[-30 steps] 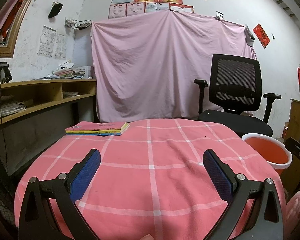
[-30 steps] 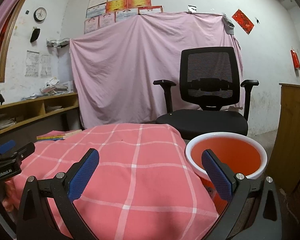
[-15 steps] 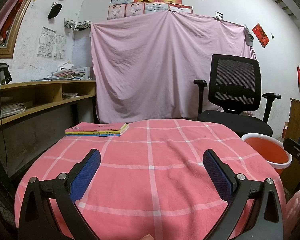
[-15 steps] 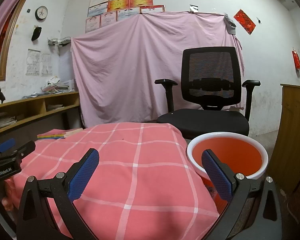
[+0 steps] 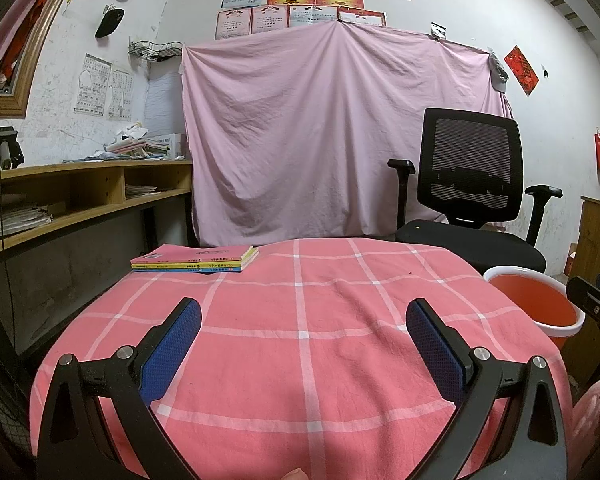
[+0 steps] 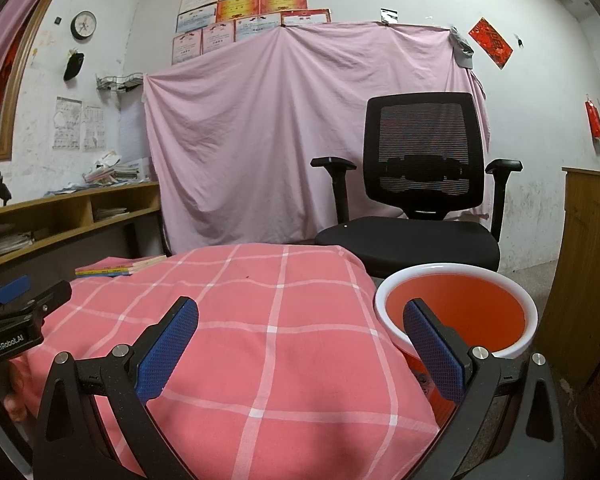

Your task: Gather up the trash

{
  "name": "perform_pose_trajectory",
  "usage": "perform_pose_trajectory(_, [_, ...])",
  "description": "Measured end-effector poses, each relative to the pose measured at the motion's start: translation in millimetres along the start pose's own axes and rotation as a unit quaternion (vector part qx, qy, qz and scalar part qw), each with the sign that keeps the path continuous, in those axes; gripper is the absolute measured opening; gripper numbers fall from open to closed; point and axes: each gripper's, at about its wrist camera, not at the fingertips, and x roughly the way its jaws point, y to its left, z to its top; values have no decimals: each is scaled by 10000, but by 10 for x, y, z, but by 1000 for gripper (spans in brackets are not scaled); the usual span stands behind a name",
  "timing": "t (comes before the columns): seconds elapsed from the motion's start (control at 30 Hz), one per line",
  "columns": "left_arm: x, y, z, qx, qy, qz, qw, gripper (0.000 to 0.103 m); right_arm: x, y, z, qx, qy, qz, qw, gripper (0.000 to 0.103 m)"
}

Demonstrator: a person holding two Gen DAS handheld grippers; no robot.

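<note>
You are holding left gripper [image 5: 301, 312] and right gripper [image 6: 300, 310] wide apart, gripping nothing | orange bin [image 6: 455, 312] is standing beside counter [image 5: 300, 360], presumably as drop point | no trash showing; only stacked books [image 5: 196, 258].

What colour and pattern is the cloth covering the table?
The cloth is pink-red with a white grid of lines, best seen in the left wrist view.

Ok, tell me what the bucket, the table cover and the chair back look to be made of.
Bucket: likely plastic, smooth orange walls with a glossy white rim. Table cover: woven cloth, matte pink with white checks, soft wrinkles and draped edges. Chair back: black mesh in what looks like a plastic frame; the pink sheet shows faintly through the weave.
</note>
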Motion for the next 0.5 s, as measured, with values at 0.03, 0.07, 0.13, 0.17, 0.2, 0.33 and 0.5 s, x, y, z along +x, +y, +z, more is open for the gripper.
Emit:
perform_pose_trajectory(0.03, [0,-2,0,-1,3,0,10000,100,0,1,0,1,3,-2,10000,103])
perform_pose_trajectory(0.07, [-1,-6,-1,0,3,7,10000,100,6,7,-3,0,10,-2,10000,103])
perform_pose_trajectory(0.13, [-2,-7,1,5,-1,4,10000,100,3,11,-10,0,13,3,10000,103])
perform_pose_trajectory(0.17, [-3,-9,0,1,-2,6,10000,100,5,9,-8,-1,8,4,10000,103])
perform_pose_trajectory(0.2, [-3,-10,0,-1,-4,7,10000,100,6,9,-7,-3,9,3,10000,103])
perform_pose_trajectory(0.33, [-2,-11,1,-1,-1,8,10000,100,15,12,-13,-11,21,13,10000,103])
perform_pose_trajectory(0.5, [-2,-11,0,4,-2,7,10000,100,18,12,-13,-8,20,13,10000,103])
